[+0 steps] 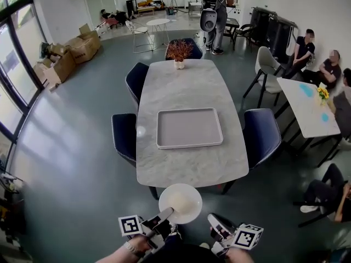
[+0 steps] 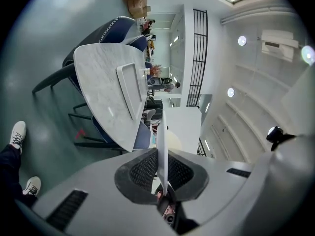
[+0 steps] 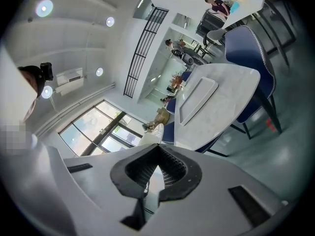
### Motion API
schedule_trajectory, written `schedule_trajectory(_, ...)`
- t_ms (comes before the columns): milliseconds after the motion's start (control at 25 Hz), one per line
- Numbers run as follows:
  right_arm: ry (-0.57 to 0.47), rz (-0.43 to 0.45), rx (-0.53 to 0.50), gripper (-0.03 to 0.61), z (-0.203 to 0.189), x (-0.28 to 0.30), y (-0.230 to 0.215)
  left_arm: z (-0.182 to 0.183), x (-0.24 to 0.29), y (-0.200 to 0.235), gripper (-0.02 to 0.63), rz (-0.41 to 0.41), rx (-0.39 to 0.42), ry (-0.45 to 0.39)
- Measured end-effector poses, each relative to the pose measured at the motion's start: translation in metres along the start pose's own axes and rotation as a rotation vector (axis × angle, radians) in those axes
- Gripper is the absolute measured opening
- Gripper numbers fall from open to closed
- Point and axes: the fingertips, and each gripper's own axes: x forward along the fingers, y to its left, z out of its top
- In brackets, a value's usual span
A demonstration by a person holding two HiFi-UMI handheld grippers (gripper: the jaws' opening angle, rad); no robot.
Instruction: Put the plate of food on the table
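The right gripper had its dark ribbed jaws closed on the thin rim of the white plate, which ran edge-on out past their tips. Ahead of the jaws and off to one side lay the marble table — tilted in the rolled view — with a pale tray on it and a blue chair against its edge. Tall windows stood off to the other side.

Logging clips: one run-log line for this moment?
left hand-held gripper: shut on plate rim | plate: not yet on table | tray: on table
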Motion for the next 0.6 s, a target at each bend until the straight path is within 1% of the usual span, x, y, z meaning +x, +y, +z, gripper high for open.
schedule_trajectory(120, 0.002, -0.020, -0.015, 0.009, 0.001, 0.017, 0.000, 0.018, -0.003, 0.002, 0.025, 0.000, -0.006, 0.008)
schedule_trajectory(280, -0.014, -0.018, -0.013, 0.009, 0.003, 0.039, 0.009, 0.042, -0.006, 0.003, 0.025, -0.005, -0.020, 0.009)
schedule_trajectory(440, -0.028, -0.029, -0.036, 0.009, 0.009, 0.059, 0.015, 0.065, -0.008, -0.001, 0.024, -0.019, -0.014, 0.017)
schedule_trajectory(600, -0.030, -0.034, -0.042, 0.009, 0.002, 0.077, 0.022, 0.085, -0.017, -0.002, 0.023, -0.027, -0.012, 0.015)
